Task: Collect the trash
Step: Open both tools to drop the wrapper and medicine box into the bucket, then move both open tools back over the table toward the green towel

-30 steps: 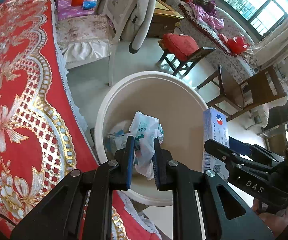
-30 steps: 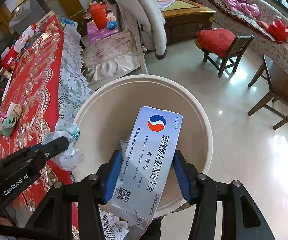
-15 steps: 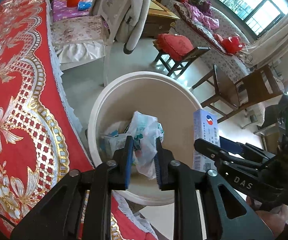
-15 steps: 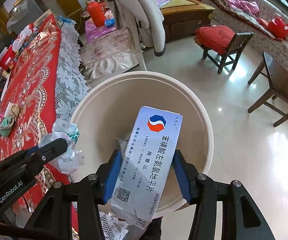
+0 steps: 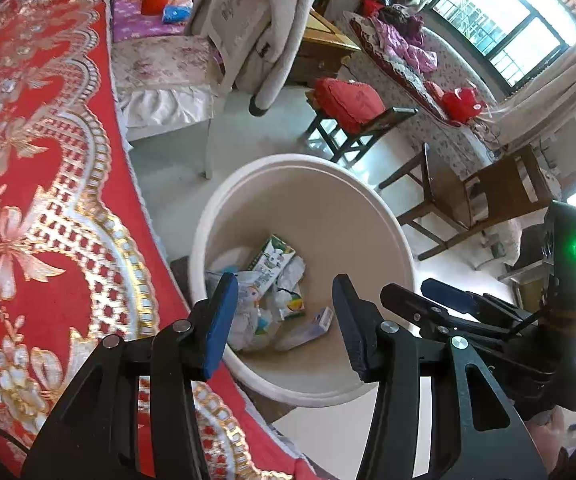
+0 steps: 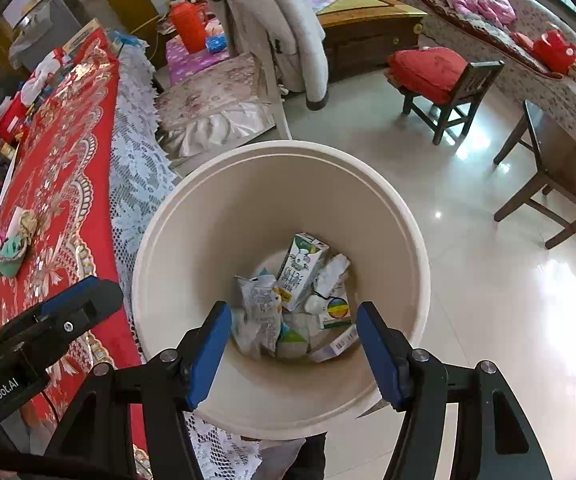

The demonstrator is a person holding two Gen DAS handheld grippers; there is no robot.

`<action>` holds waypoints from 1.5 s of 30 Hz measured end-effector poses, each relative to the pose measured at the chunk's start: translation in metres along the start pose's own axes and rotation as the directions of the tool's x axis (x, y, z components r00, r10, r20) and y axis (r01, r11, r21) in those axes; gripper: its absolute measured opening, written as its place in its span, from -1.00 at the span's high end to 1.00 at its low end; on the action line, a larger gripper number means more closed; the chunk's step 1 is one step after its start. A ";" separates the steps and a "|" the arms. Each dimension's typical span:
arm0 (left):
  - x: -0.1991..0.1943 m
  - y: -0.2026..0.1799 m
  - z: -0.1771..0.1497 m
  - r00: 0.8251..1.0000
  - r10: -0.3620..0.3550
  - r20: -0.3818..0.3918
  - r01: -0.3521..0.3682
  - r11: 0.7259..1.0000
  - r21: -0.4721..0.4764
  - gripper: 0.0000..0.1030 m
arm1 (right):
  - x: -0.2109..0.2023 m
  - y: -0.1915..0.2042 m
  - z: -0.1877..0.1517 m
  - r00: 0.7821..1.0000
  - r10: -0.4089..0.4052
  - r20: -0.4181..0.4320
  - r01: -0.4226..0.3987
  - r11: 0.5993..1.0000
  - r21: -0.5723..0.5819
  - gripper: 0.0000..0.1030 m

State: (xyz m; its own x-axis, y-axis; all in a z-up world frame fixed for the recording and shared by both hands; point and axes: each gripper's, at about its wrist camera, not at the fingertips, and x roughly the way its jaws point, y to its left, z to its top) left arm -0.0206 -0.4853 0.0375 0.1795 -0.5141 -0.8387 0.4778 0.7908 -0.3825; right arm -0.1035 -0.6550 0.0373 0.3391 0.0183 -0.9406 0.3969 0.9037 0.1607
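Observation:
A cream round bin [image 5: 367, 200] [image 6: 399, 216] stands on the floor beside the table. In its bottom lie a crumpled plastic wrapper [image 5: 254, 312] [image 6: 258, 312], a green-and-white carton [image 5: 274, 260] [image 6: 301, 264] and a white medicine box [image 5: 307, 326] [image 6: 335, 344]. My left gripper [image 5: 284, 310] hangs over the bin, its jaws opening with nothing between them. My right gripper [image 6: 293, 338] is also above the bin, jaws opening and holding nothing. Each gripper shows at the edge of the other's view.
A table with a red and gold cloth [image 5: 28, 200] [image 6: 60, 168] and lace edge [image 6: 136, 168] borders the bin on the left; small items [image 6: 16, 240] lie on it. A chair with a white coat [image 6: 272, 20], a red-cushioned stool [image 6: 435, 72] and wooden chairs [image 6: 559, 168] stand on the tiled floor.
Both grippers opened. The plastic wrapper left the left gripper and the medicine box left the right one; both now lie in the bin.

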 end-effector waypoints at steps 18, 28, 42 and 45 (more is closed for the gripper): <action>-0.071 0.068 -0.009 0.980 0.144 0.137 -0.134 0.987 -0.086 0.08 | -0.012 0.085 0.007 0.998 0.049 0.042 -0.042 0.988 -0.151 -0.22; -0.110 0.137 -0.025 0.957 0.246 0.156 -0.212 0.956 -0.204 0.08 | -0.002 0.166 0.006 0.994 0.109 0.019 -0.100 0.958 -0.270 -0.23; -0.166 0.246 -0.064 0.919 0.368 0.140 -0.288 0.871 -0.397 0.08 | 0.029 0.282 -0.003 0.980 0.183 -0.071 -0.196 0.888 -0.416 -0.27; -0.179 0.274 -0.071 0.910 0.394 0.130 -0.301 0.843 -0.445 0.08 | 0.038 0.308 -0.005 0.976 0.195 -0.097 -0.217 0.870 -0.442 -0.27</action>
State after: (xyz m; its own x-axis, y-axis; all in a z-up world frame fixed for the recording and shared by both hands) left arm 0.0171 -0.1532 0.0549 0.4631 -0.1995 -0.8636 -0.0341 0.9696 -0.2423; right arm 0.0275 -0.3742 0.0499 0.3257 0.2351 -0.9158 -0.1053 0.9716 0.2120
